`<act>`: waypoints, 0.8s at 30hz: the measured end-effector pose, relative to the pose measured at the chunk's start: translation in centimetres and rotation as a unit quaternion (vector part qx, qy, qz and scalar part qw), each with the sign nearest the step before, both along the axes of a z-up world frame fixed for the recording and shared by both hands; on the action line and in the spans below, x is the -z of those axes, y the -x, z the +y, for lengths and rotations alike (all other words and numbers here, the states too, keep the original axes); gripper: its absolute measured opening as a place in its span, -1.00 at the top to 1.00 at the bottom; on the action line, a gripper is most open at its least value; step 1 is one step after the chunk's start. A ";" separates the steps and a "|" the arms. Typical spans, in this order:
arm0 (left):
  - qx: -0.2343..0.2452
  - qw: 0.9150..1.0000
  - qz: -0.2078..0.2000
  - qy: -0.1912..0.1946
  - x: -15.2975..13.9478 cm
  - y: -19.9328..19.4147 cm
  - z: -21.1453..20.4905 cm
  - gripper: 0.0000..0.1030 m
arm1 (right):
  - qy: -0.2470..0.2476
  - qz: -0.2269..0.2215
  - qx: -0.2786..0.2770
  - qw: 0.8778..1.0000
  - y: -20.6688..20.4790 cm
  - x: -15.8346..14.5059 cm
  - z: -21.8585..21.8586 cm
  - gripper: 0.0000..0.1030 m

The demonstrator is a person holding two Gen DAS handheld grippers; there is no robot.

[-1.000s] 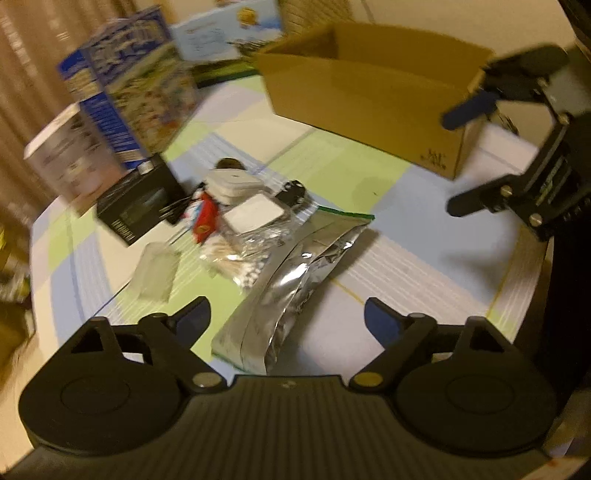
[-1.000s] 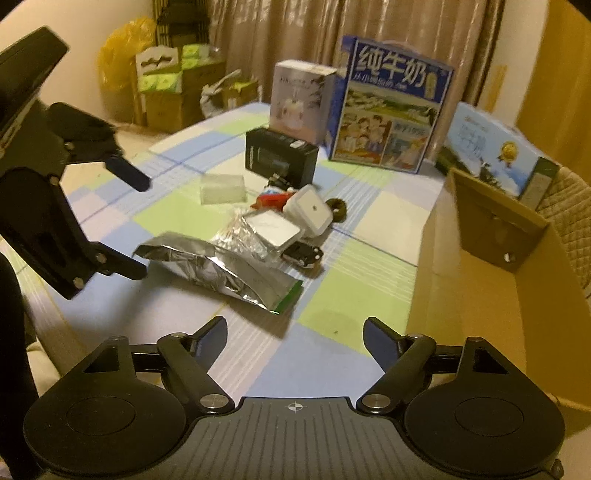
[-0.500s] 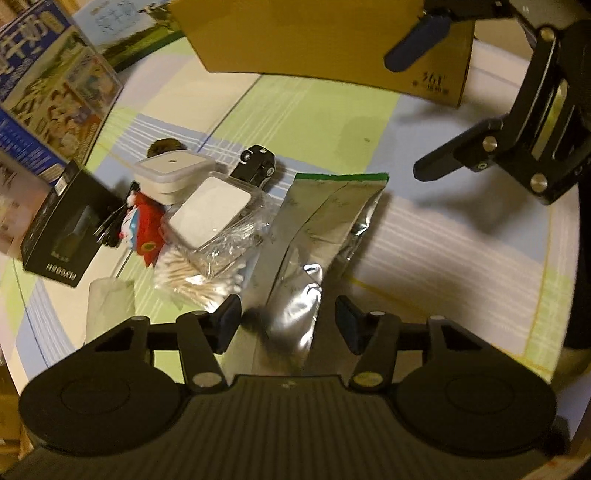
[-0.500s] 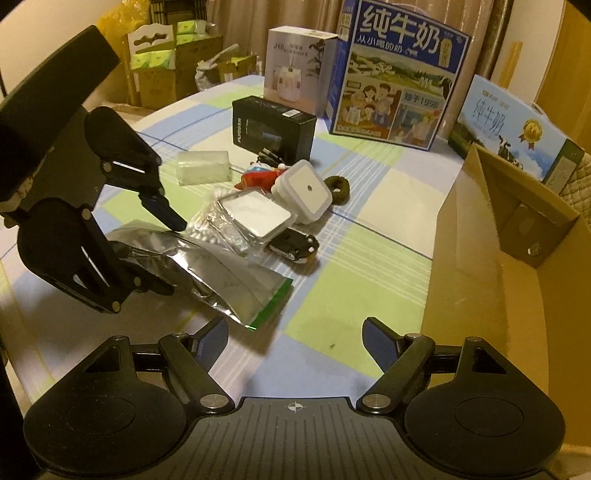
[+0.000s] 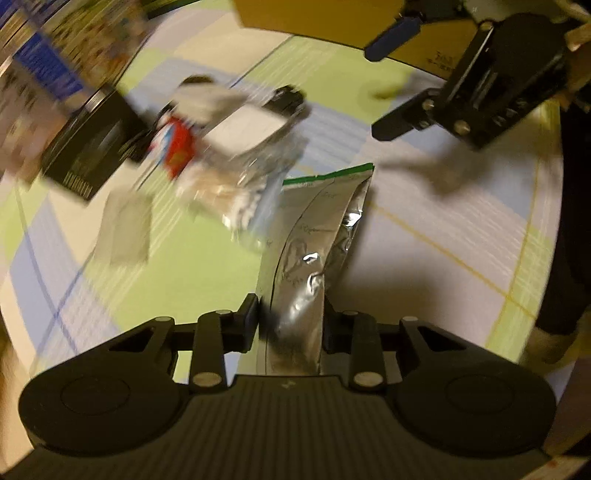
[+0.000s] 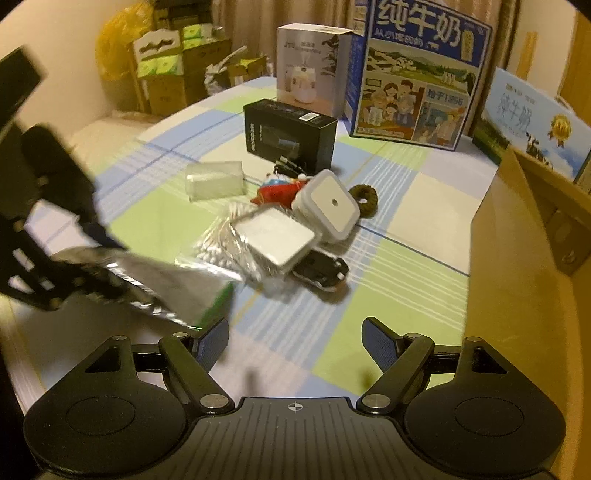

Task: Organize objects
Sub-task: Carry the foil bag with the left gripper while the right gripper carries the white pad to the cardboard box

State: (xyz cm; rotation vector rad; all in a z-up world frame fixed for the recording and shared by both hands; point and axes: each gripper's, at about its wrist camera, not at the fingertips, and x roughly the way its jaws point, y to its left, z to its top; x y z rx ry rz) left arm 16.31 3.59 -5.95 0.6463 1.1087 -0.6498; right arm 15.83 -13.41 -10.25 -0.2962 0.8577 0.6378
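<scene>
My left gripper [image 5: 291,317] is shut on the near end of a silver foil bag [image 5: 317,236] with a green top strip. The bag sticks out ahead of it, tilted above the checked tablecloth. In the right wrist view the same bag [image 6: 159,280] hangs from the left gripper [image 6: 85,280] at the left, blurred. My right gripper [image 6: 295,341] is open and empty above the cloth, beside an open cardboard box [image 6: 528,266] on its right. It shows in the left wrist view [image 5: 384,92] at the upper right, in front of the box [image 5: 317,18].
A heap on the cloth: a bag of cotton swabs [image 6: 225,243], a white square pad [image 6: 275,240], a white square device [image 6: 327,201], a black car key [image 6: 319,271], a red toy [image 6: 275,190], a brown ring [image 6: 364,199], a clear case [image 6: 214,181], a black box [image 6: 290,129]. Milk cartons [image 6: 417,70] stand behind.
My left gripper has closed on the foil bag and lifted its near end off the cloth. My right gripper has stayed open and shifted slightly nearer the heap.
</scene>
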 end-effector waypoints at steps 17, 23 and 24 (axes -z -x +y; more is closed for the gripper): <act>-0.260 0.959 0.008 0.109 -1.4 -2.3 10.6 0.53 | -0.087 0.072 0.134 0.985 -6.1 2.0 5.9 -0.50; -0.243 0.964 0.015 0.110 -0.9 -2.0 10.0 0.31 | -0.044 0.060 0.131 0.989 -6.2 2.9 7.2 -0.31; -0.242 0.964 0.014 0.109 -0.8 -2.0 9.9 0.24 | -0.045 0.062 0.130 0.989 -6.1 2.9 7.0 -0.25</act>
